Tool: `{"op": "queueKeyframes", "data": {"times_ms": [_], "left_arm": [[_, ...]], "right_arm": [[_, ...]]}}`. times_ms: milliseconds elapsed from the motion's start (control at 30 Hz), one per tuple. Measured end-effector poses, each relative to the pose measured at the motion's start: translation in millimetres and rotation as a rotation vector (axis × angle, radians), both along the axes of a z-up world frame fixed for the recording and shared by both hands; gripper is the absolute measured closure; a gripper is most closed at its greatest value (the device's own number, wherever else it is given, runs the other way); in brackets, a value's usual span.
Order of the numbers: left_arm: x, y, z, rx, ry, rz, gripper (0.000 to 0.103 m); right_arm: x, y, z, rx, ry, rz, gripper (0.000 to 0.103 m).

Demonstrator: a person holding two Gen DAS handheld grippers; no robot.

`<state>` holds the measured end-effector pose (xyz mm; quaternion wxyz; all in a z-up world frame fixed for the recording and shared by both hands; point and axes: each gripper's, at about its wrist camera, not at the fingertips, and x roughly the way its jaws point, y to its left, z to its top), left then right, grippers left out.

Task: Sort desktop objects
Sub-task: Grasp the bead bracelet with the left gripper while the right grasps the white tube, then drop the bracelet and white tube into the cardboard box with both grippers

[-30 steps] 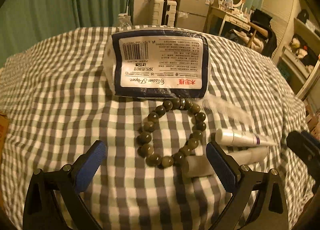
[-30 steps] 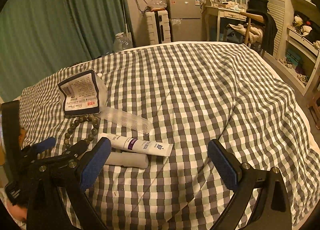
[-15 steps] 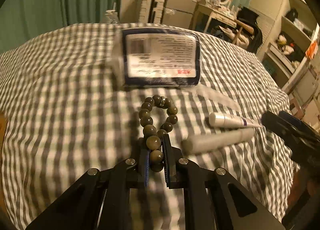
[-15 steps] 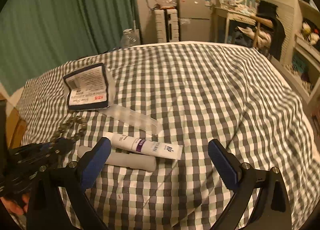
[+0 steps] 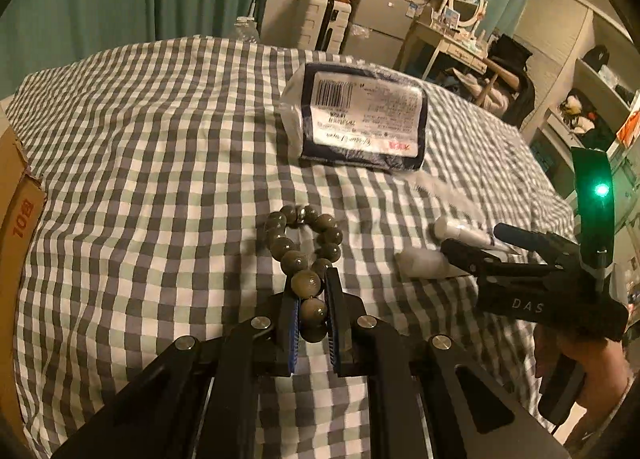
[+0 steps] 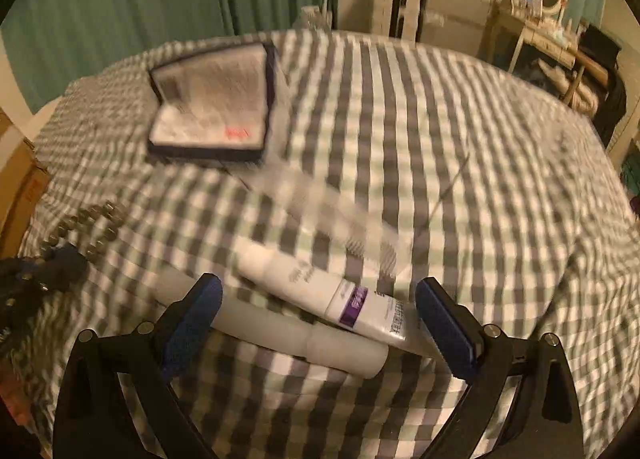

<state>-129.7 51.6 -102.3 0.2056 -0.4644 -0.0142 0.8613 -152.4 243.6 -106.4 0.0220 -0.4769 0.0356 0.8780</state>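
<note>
**Beads pinched, tubes straddled**

On the checked bedspread (image 5: 160, 179), the left gripper (image 5: 312, 311) has its jaws clenched on round, glossy olive beads of the bracelet (image 5: 304, 243). The right gripper (image 6: 316, 311) stands released over a smooth white tube (image 6: 320, 295) and a matte cylinder (image 6: 280, 327).

On the black body of the right gripper (image 5: 500, 243) I can read the letters "DAS". The cardboard box (image 5: 18, 215) carries a red "10". The tissue pack (image 5: 356, 119) shows a barcode; its small print I cannot read.
</note>
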Motion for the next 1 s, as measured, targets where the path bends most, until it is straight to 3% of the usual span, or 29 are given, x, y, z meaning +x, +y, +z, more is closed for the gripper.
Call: {"op": "queueKeyframes", "data": {"times_ms": [33,100,133,200,367,467,800,1000], "left_arm": [[-1.6,1.2,-2.8,-0.002,-0.006,0.004,0.092],[-1.4,0.1,-5.9,0.001,-0.02,0.01,0.092],[-0.5,1.0,-5.8,-0.002,-0.02,0.011,0.092],[1.4,1.0,-3.6,-0.009,-0.014,0.006,0.092],[10.5,-6.0,11.2,0.0,0.014,-0.007,0.092],[18.0,-12.4,19.2,0.007,0.026,0.002,0.092],[53.4,-35.6,66.4,0.027,0.091,0.0,0.092],[71.2,-69.8,114.3,0.071,0.151,0.032,0.092]], "right_arm": [[1.8,2.2,-1.0,-0.019,-0.001,-0.006,0.009],[4.5,3.2,0.8,-0.051,-0.005,-0.005,0.04],[5.6,2.4,2.7,-0.059,-0.005,-0.003,0.045],[8.9,-2.3,6.8,-0.082,-0.008,0.006,0.07],[28.1,-16.4,25.2,-0.078,0.015,-0.019,0.076],[45.2,-22.2,36.6,-0.114,0.034,-0.029,0.094],[99.1,-41.6,65.1,-0.164,0.071,-0.056,0.094],[130.3,-82.4,111.0,-0.134,0.126,-0.002,0.094]]}}
